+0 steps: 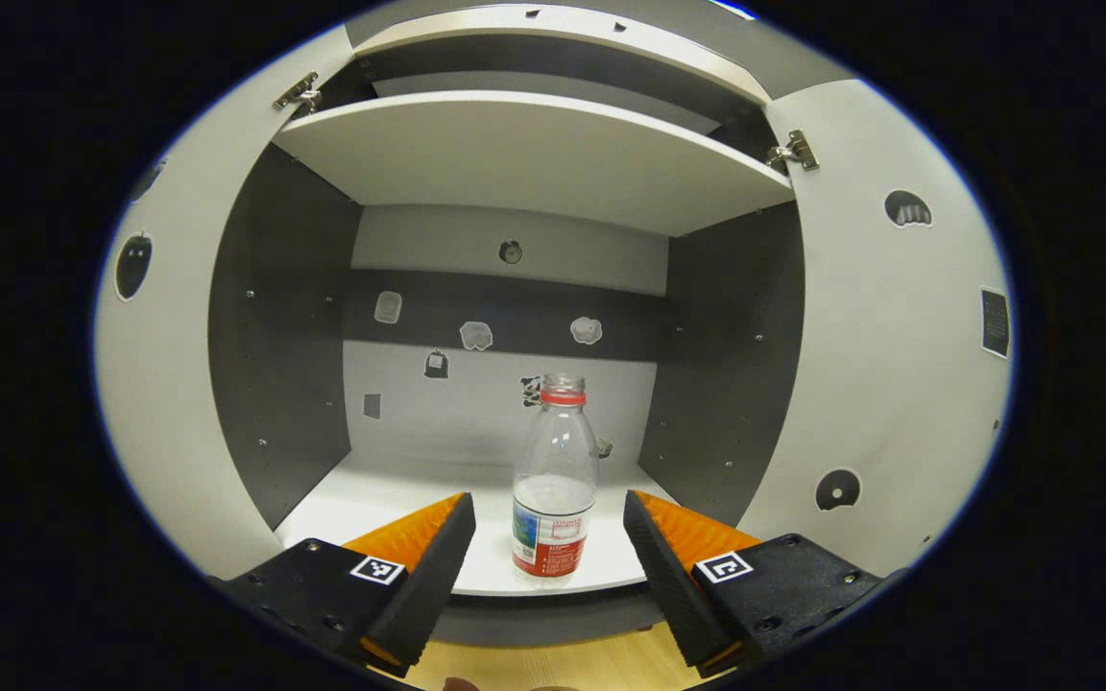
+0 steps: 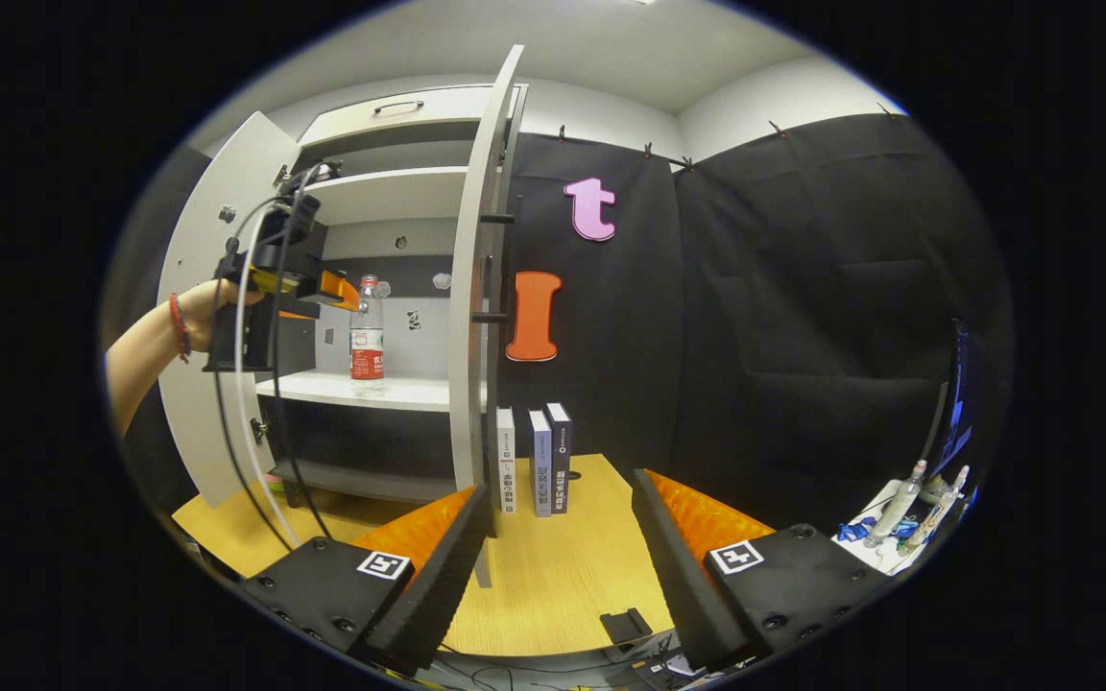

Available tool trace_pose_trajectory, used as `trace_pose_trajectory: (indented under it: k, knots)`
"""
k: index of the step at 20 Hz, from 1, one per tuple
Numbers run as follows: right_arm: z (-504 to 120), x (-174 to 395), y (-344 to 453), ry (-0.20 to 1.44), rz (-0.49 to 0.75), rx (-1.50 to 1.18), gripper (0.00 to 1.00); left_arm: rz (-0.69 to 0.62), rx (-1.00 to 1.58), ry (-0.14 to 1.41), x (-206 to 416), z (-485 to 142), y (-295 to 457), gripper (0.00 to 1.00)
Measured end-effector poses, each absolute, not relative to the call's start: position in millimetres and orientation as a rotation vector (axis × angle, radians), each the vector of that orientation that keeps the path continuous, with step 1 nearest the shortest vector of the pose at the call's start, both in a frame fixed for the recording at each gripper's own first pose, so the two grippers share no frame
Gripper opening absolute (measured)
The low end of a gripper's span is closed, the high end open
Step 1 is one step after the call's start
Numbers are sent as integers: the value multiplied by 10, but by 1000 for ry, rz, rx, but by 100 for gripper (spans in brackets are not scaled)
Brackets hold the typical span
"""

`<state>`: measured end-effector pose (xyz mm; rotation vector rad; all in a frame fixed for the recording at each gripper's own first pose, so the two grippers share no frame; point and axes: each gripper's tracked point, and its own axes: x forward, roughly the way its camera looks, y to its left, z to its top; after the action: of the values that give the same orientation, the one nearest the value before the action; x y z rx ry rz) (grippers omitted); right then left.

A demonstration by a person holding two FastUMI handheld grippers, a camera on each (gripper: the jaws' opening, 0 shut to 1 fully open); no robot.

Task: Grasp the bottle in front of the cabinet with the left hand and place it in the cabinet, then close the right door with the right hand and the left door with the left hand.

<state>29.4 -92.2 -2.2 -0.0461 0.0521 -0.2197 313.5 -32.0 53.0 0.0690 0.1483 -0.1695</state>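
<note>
On the cabinet's white lower shelf [image 1: 390, 499] stands the clear plastic bottle [image 1: 554, 480] upright, open neck up, red-banded label unreadable, between the released left gripper's [image 1: 549, 537] fingers; right gripper [image 2: 561, 523] spread, empty.

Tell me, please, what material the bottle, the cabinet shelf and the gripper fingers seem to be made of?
Bottle: clear, thin plastic by the look; the back wall shows through it; glossy printed label. Cabinet shelf: probably laminated board, smooth matte white with a flat, even edge. Left gripper fingers: black ribbed pads, likely rubber or foam, on orange, seemingly hard plastic.
</note>
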Motion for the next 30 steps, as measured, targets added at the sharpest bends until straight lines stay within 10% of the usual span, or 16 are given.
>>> trace_pose_trajectory:
  k: [30]
  knots:
    - [258, 1355, -871, 46, -166, -54, 87, 31, 12, 61, 740, 733, 1416, 95]
